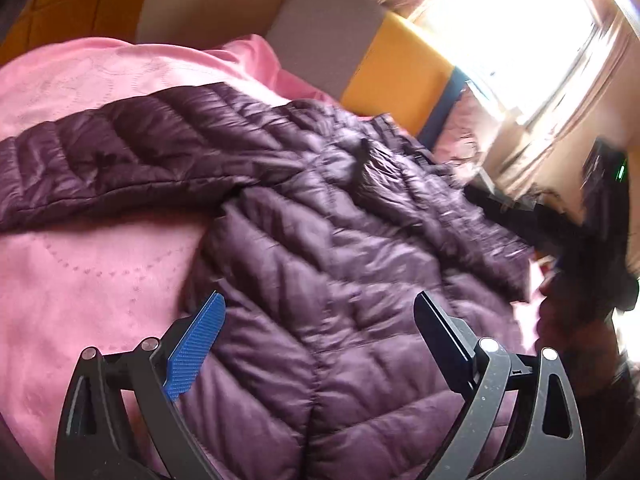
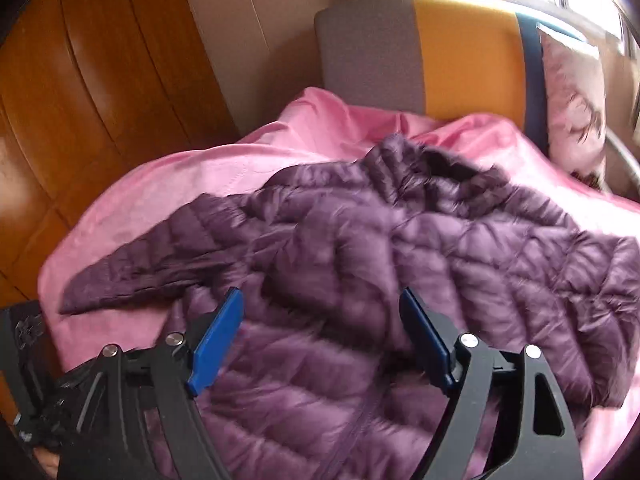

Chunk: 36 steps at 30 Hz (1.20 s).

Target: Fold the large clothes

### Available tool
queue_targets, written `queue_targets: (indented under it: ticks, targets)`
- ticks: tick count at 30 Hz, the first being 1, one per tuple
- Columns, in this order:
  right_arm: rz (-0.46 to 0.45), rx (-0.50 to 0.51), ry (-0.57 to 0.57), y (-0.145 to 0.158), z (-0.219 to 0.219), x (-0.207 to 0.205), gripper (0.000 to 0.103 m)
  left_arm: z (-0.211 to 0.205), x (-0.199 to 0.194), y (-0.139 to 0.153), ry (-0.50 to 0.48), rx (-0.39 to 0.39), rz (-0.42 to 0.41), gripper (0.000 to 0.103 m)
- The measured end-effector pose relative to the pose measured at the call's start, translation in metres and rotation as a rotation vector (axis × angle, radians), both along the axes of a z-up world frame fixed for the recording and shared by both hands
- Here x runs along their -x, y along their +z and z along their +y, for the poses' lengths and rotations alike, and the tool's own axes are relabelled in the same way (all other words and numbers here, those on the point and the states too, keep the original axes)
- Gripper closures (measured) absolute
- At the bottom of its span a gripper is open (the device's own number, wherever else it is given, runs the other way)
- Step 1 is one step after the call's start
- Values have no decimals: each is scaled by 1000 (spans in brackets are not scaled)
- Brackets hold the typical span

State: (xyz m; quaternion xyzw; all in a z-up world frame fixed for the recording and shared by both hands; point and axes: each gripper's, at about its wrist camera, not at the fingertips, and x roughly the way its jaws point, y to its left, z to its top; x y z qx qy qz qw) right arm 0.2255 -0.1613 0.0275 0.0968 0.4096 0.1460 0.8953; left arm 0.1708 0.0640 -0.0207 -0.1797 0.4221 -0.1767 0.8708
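A dark purple quilted puffer jacket [image 1: 320, 220] lies spread on a pink bedsheet [image 1: 80, 272]. One sleeve [image 1: 120, 160] stretches out to the left. My left gripper [image 1: 320, 304] is open and empty, hovering over the jacket's body. In the right wrist view the same jacket [image 2: 400, 248] lies on the pink sheet [image 2: 168, 184], its sleeve [image 2: 132, 272] pointing left. My right gripper [image 2: 322, 300] is open and empty above the jacket's lower body. The other gripper shows as a dark blur at the right edge of the left wrist view [image 1: 600, 232].
A grey, yellow and blue headboard [image 2: 440, 48] stands behind the bed, with a patterned pillow [image 2: 576, 100] at the right. A wooden floor [image 2: 80, 80] lies to the left. A bright window with curtains [image 1: 520, 32] is at the back right.
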Motion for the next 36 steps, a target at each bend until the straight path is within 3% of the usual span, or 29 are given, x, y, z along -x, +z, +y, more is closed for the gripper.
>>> queue_targets:
  ticks: [6, 12, 19, 20, 22, 23, 24, 25, 32, 34, 36]
  targets:
    - [72, -171, -118, -22, -47, 49, 17, -22, -35, 4, -46, 47, 24, 9]
    - [95, -372, -370, -40, -142, 95, 12, -58, -85, -1, -84, 28, 63, 9]
    - [107, -565, -510, -72, -197, 89, 10, -94, -141, -17, -81, -10, 122, 10]
    - [104, -585, -520, -75, -202, 86, 10, -97, -148, -20, -81, 7, 127, 15]
    - [88, -640, -539, -82, -207, 80, 9, -97, -155, -27, -96, 48, 147, 40]
    - [84, -670, -546, -86, -209, 77, 9, -98, -158, -29, -107, 62, 155, 47]
    - [83, -687, -554, -88, -212, 76, 9, -98, -159, -30, -115, 58, 152, 71]
    - [78, -703, -563, -89, -217, 75, 9, -99, -159, -29, -130, 63, 150, 88]
    - [-10, -820, -612, -81, -244, 68, 9, -52, -135, 13, -78, 100, 20, 95]
    - [9, -847, -631, -88, -244, 66, 8, -36, -127, 14, -33, 62, 13, 95]
    - [62, -809, -627, -96, -237, 65, 9, -23, -122, 1, 8, -3, 48, 95]
